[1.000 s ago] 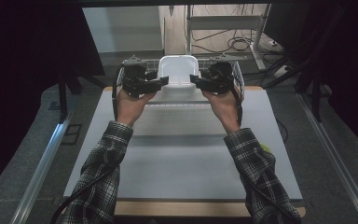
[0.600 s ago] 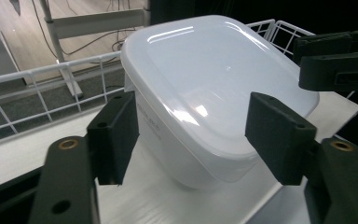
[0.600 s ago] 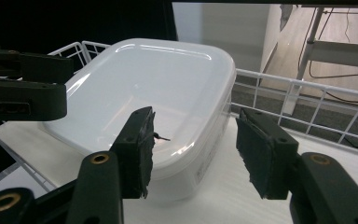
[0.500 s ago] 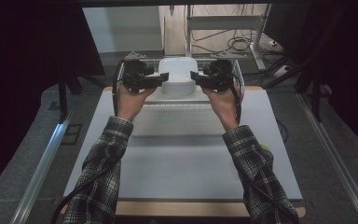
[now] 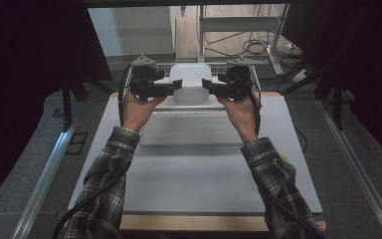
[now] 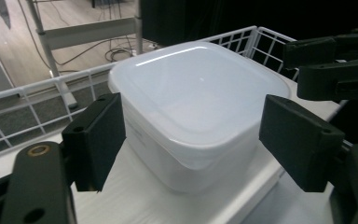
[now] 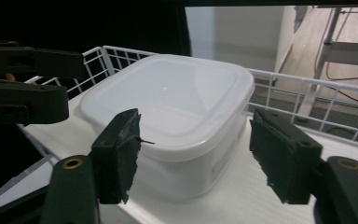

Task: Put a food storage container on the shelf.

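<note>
Two grippers flanking a white tub (image 5: 191,82) at the far end of the table (image 5: 199,169).

The tub, lid on, is sitting on a white shelf (image 6: 135,205) inside a wire rack (image 7: 307,93). The left gripper (image 5: 175,87) is hovering just left of the tub and the right gripper (image 5: 208,85) just right of it, each pointing at the tub with jaws standing wide apart, gripping nothing.

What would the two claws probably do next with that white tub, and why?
Probably ease both inward and close on the lidded white plastic container. The left gripper and right gripper flank it with jaws open, not yet touching its sides, as it sits on the wire-railed shelf.
</note>
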{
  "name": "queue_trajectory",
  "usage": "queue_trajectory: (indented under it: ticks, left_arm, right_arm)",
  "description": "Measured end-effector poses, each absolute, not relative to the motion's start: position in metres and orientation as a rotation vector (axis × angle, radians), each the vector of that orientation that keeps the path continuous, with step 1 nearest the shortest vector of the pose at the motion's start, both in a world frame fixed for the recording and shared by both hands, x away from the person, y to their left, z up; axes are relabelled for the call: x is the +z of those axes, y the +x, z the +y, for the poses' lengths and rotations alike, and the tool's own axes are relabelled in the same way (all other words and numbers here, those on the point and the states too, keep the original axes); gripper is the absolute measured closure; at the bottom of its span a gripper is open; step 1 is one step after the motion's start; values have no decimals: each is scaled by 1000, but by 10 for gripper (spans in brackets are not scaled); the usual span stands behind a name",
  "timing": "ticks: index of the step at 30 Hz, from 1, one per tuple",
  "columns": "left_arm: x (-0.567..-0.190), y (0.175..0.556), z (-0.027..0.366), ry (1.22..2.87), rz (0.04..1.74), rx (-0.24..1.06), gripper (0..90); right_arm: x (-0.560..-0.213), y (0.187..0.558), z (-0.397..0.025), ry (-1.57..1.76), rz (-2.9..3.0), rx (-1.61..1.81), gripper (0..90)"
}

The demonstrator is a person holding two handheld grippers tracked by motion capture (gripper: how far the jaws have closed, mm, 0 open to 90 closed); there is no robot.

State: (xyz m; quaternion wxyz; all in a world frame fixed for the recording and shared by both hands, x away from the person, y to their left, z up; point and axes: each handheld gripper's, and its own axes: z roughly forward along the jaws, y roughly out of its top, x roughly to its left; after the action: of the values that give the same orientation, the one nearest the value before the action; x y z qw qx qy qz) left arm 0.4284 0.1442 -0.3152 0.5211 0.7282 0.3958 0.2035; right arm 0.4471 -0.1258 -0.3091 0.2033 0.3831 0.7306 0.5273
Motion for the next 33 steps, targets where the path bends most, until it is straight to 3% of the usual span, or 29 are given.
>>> queue_trajectory:
  ticks: [16, 33]
  left_arm:
    - [-336, 393, 150, 1815, 881, 440, 102]
    - [-360, 346, 154, 1888, 780, 509, 48]
  right_arm:
    - [-324, 419, -131, 982, 2128, 1492, 246]
    - [-347, 383, -145, 886, 2210, 1491, 121]
